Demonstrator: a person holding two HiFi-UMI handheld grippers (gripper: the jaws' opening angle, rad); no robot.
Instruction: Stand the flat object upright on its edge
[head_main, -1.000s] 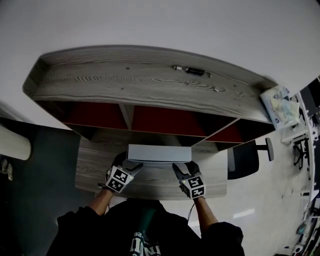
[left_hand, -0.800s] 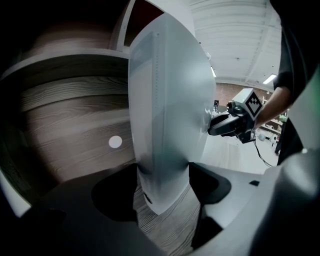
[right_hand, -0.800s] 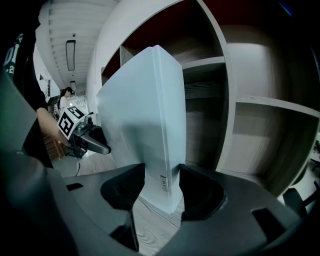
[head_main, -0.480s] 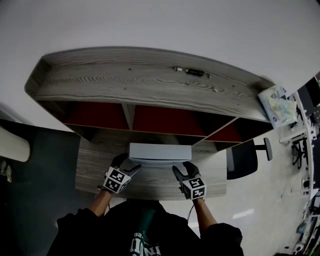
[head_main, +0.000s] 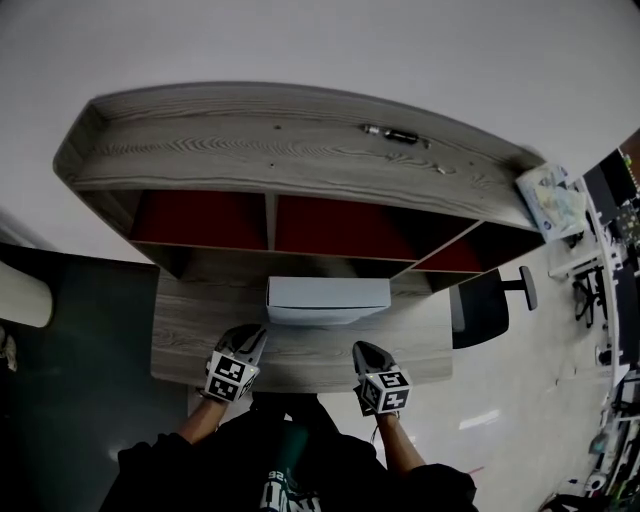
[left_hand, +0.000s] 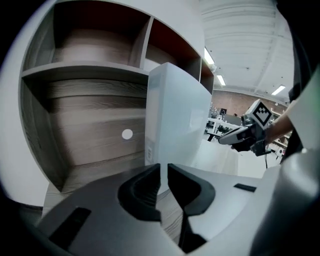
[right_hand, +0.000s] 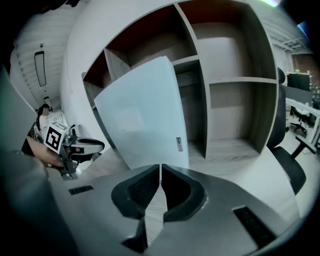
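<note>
The flat white box (head_main: 328, 298) stands upright on its long edge on the wooden desk (head_main: 185, 335), just in front of the shelf unit. It fills the middle of the left gripper view (left_hand: 175, 115) and leans slightly in the right gripper view (right_hand: 142, 112). My left gripper (head_main: 250, 333) (left_hand: 163, 167) sits near the desk's front edge, apart from the box. Its jaws have just been closing, down to a thin slit with nothing between them. My right gripper (head_main: 362, 350) (right_hand: 160, 167) is also drawn back and has just closed, empty.
A grey wooden shelf unit (head_main: 300, 150) with red-backed compartments rises behind the desk. A small dark object (head_main: 395, 133) lies on its top and a packet (head_main: 552, 200) at its right end. A black office chair (head_main: 480, 310) stands to the right of the desk.
Both grippers have let go of the box's ends, drawn back toward the desk's front edge and closed their jaws. The box stays standing on its own.
</note>
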